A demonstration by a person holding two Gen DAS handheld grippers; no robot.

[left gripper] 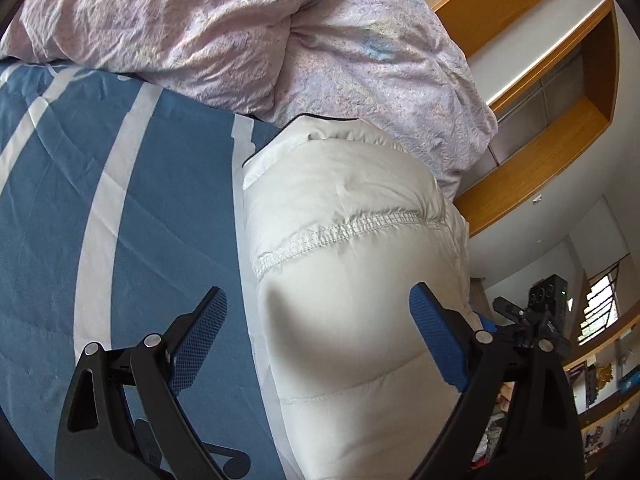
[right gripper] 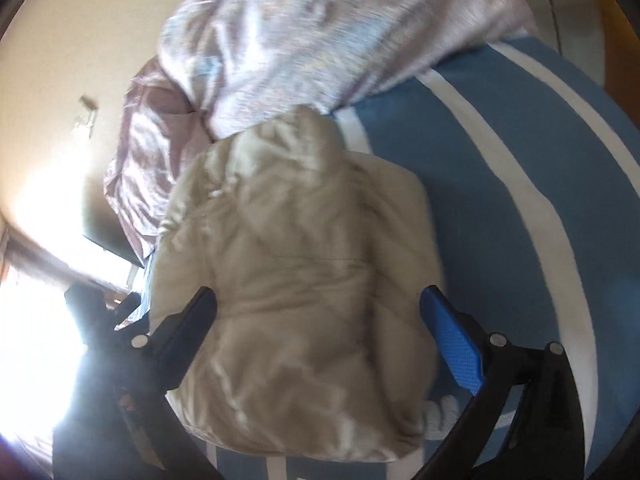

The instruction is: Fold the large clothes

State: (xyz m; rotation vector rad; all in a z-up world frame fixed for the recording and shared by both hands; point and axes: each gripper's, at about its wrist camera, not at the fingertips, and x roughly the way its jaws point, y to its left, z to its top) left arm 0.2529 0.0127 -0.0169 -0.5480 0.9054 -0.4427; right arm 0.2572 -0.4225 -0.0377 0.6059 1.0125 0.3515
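Note:
A cream puffy jacket [left gripper: 352, 280] lies folded on the blue bed sheet with white stripes [left gripper: 52, 208]. My left gripper [left gripper: 318, 324] is open, its blue-padded jaws wide apart, hovering just above the jacket's left side near an elastic seam. In the right wrist view the jacket [right gripper: 296, 280] lies as a compact bundle, hood end away from me, and the view is motion-blurred. My right gripper [right gripper: 318, 320] is open and empty, its jaws straddling the jacket's width from above.
A crumpled pink duvet [left gripper: 248, 32] is heaped at the far end of the bed, touching the jacket's far end; it also shows in the right wrist view [right gripper: 304, 28]. Wooden shelves [left gripper: 560, 132] stand at right. A bright window [right gripper: 36, 300] is at left.

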